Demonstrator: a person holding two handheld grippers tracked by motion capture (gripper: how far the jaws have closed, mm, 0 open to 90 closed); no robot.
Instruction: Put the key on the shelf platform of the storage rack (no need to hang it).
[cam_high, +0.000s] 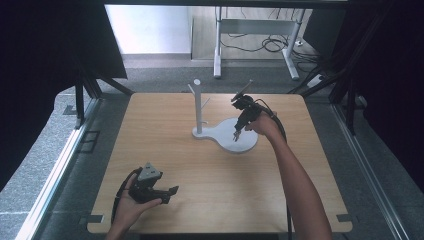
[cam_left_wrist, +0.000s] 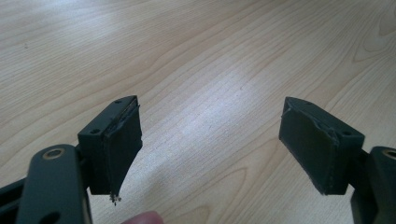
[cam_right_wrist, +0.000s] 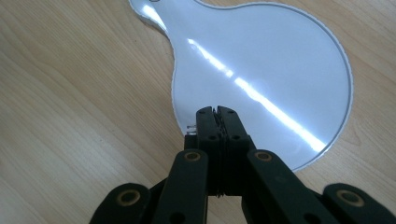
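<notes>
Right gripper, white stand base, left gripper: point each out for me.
right gripper (cam_right_wrist: 217, 112), right gripper view, shut jaw tips.
white stand base (cam_high: 246, 142), high view, round flat part.
left gripper (cam_left_wrist: 210, 140), left gripper view, gap between open jaws.

One white stand (cam_high: 227, 134), one wooden table (cam_high: 210, 170), two tongs: left (cam_high: 170, 195), right (cam_high: 236, 135).

Bench (cam_high: 165, 150): pale wood with a wavy grain. Stand (cam_high: 198, 107): white post and pegs on a glossy white rounded base (cam_right_wrist: 261, 56) carrying a bright glare streak. Both hand-held grippers, left (cam_high: 167, 195) and right (cam_high: 237, 135): black; left one topped by a grey plate.
</notes>
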